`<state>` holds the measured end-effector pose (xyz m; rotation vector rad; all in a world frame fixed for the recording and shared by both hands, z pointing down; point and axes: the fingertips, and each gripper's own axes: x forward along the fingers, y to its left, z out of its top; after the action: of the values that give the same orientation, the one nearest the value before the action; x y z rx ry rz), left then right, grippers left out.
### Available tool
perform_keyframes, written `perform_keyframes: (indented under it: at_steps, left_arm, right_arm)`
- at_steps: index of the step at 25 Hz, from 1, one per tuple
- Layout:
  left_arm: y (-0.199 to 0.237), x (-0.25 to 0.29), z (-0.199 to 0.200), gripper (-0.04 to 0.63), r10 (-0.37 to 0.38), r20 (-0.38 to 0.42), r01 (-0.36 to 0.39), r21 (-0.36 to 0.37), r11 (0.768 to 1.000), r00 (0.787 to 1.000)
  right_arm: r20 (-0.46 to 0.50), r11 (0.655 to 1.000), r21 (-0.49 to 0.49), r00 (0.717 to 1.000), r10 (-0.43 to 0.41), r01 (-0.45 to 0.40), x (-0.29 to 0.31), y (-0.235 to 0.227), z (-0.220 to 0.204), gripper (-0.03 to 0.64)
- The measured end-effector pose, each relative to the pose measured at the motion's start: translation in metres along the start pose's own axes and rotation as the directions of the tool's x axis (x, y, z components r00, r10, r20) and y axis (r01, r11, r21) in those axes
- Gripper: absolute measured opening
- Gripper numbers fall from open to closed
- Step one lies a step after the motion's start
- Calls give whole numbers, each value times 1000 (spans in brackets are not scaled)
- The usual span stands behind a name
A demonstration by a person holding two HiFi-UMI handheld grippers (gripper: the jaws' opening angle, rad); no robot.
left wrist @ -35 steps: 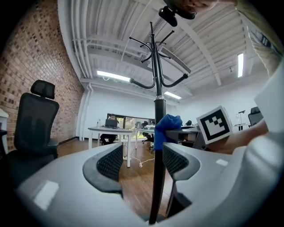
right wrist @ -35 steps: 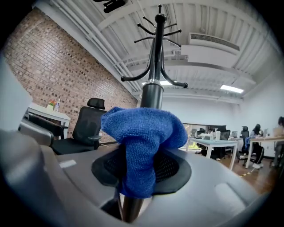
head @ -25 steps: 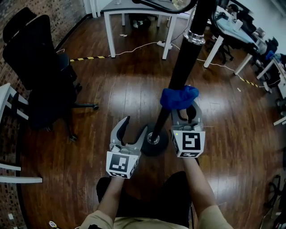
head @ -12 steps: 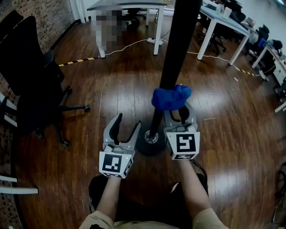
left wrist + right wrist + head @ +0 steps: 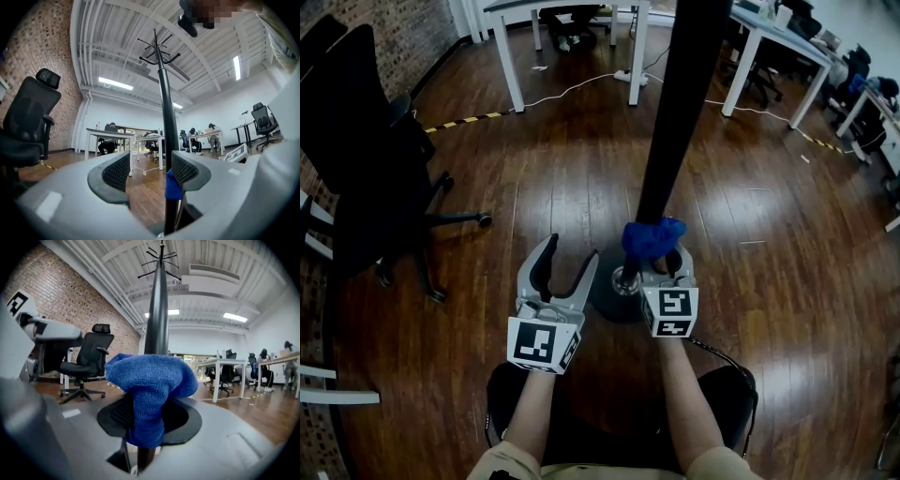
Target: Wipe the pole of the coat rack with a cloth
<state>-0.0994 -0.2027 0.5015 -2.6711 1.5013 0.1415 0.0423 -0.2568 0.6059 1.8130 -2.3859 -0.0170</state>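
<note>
Currently the right claw (image 5: 664, 265) is clamping a bunched blue microfibre cloth (image 5: 152, 380) between its jaws, and the cloth is pressing against the tall black metal pole of the coat rack (image 5: 673, 131) low down, just above the round dark base (image 5: 607, 292) that is sitting on the glossy brown wooden floor (image 5: 769, 244). The left claw (image 5: 570, 249) is hovering just beside the base on the pole's left with its jaws apart and gripping nothing; the pole is showing beyond its gap rather than inside it. Judging the step as a wipe along the lowest stretch of the pole. Risks noted: nothing is bracing the rack, so a hard sideways push from the cloth is likely to be rocking or tipping it on its small base. The cloth is touching mainly one face of the pole, so the far side may be going unwiped. Only a fold is sitting in the jaws, so drag on the pole could be pulling the cloth loose. The claw's hard jaws may also be knocking the base this low down.
</note>
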Motion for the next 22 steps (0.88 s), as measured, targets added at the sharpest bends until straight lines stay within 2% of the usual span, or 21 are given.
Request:
perform_keyframes:
  at_steps: [2,4,6,9,12,18,22]
  left_arm:
    - [-1,-3,-6,254,0,-3,0,-3,1000,1000]
    - [1,-7,-12,253,4,-12,-4,-3,1000,1000]
    - [6,-10,-16,253,19,-16,-19,-7,1000,1000]
    - [13,-12,-22,253,48,-16,-48,-19,999,999]
    - [14,-12,-32,253,61,-25,-62,-34,998,998]
    - [7,-16,-56,253,57,-56,-58,-28,998,997]
    - [10,-20,-70,255,68,-76,-70,-26,997,995]
  right_arm:
    - [-106,999,37,994,-1,5,6,3,-49,147]
    - [-171,996,83,985,-9,24,11,6,-96,147]
    - [-159,995,82,987,-38,52,15,7,-120,152]
    - [-97,997,20,992,-77,80,18,9,-129,155]
    - [-84,996,32,993,-80,83,18,11,-143,156]
    - [-186,988,132,981,-50,75,26,17,-212,156]
    - [-294,982,176,956,-9,63,34,21,-266,155]
